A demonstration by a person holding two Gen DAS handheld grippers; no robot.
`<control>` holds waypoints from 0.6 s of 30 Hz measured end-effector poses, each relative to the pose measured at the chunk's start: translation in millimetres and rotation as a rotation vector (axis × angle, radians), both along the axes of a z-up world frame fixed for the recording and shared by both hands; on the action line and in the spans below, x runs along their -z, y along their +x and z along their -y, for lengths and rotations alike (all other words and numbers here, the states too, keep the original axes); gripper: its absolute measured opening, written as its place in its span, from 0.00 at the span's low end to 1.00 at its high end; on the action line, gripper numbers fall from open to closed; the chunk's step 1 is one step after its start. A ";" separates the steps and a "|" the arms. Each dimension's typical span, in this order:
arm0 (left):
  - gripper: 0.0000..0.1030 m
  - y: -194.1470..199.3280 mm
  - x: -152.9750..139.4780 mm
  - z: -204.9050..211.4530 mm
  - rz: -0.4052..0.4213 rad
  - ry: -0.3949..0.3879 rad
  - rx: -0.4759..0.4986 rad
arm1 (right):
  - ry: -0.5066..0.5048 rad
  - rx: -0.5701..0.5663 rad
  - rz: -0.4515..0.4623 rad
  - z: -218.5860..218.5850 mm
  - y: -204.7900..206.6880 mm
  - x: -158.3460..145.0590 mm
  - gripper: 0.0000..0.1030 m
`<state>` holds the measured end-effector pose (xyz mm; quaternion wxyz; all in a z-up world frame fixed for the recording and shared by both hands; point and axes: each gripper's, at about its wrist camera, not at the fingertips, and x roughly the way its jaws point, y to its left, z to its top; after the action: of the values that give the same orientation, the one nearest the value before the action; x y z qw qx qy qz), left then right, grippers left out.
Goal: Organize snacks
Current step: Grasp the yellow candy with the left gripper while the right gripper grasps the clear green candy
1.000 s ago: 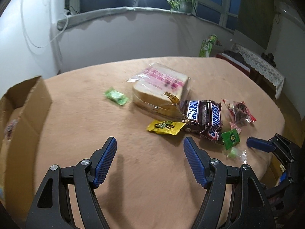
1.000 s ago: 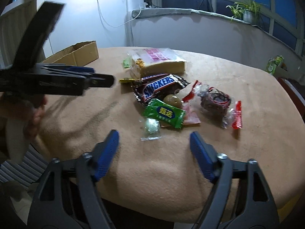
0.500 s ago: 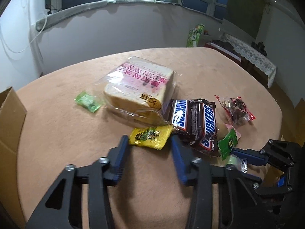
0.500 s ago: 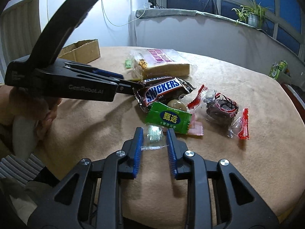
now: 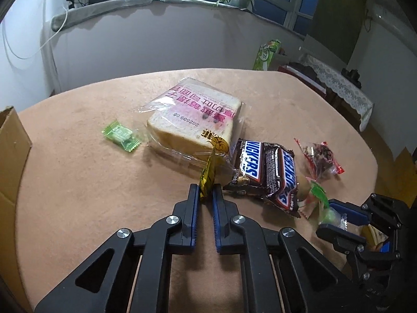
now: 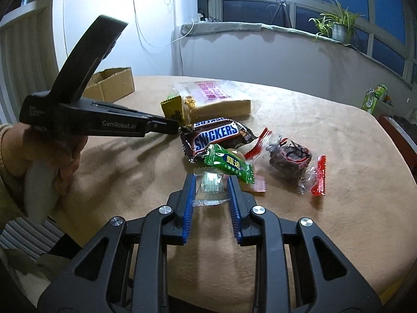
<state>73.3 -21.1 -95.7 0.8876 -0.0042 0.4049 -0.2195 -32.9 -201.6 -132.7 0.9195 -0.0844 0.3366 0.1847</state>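
My left gripper [image 5: 206, 191] is shut on a small yellow snack packet [image 5: 207, 176], pinched upright on its edge in front of the bagged bread [image 5: 194, 116]. From the right wrist view the same yellow packet [image 6: 173, 108] sticks up at the left gripper's [image 6: 175, 127] tip. My right gripper [image 6: 211, 182] is shut on a clear-wrapped candy [image 6: 211, 186] lying on the tan tablecloth [image 6: 130, 172]. Just beyond it lie a green packet [image 6: 229, 165], a Snickers pack [image 6: 216, 135] and a red-ended bag of dark fruit [image 6: 289, 160].
A cardboard box [image 5: 11, 156] stands at the table's left edge. A small green candy [image 5: 121, 135] lies left of the bread. A person's hand [image 6: 44, 154] holds the left gripper's handle. The table's right edge [image 5: 370, 156] drops off near the snacks.
Both grippers went from wide open to shut. The left one closed on the yellow packet and tipped it upright; the right one closed on the clear-wrapped candy.
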 end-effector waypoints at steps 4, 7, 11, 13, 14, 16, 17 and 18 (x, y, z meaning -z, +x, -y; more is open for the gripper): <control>0.06 -2.9 -4.6 -5.4 0.015 -0.025 -0.007 | 0.014 0.010 0.011 3.8 -0.2 -5.2 0.25; 0.06 -1.8 -7.3 -5.7 0.020 -0.034 -0.009 | 0.018 0.014 0.025 4.8 -1.5 -10.3 0.25; 0.05 -2.8 -11.9 -10.6 0.032 -0.049 -0.018 | 0.021 0.019 0.038 5.8 -2.7 -15.7 0.25; 0.05 -3.5 -13.5 -11.6 0.037 -0.049 -0.020 | 0.021 0.023 0.045 5.6 -3.4 -17.6 0.25; 0.05 -3.9 -13.4 -11.8 0.040 -0.048 -0.020 | 0.020 0.023 0.047 5.9 -3.8 -18.4 0.25; 0.05 -4.5 -12.7 -11.9 0.039 -0.047 -0.020 | 0.022 0.024 0.054 6.6 -4.2 -20.3 0.25; 0.05 -5.2 -11.6 -11.0 0.036 -0.047 -0.019 | 0.021 0.023 0.053 6.1 -4.0 -20.7 0.25; 0.05 -4.1 -9.8 -10.8 0.028 -0.045 -0.017 | 0.018 0.021 0.051 5.7 -3.9 -19.8 0.25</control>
<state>69.1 -10.3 -85.9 0.8947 -0.0245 0.3873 -0.2212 -36.9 -207.3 -113.0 0.9303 -0.0773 0.3125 0.1756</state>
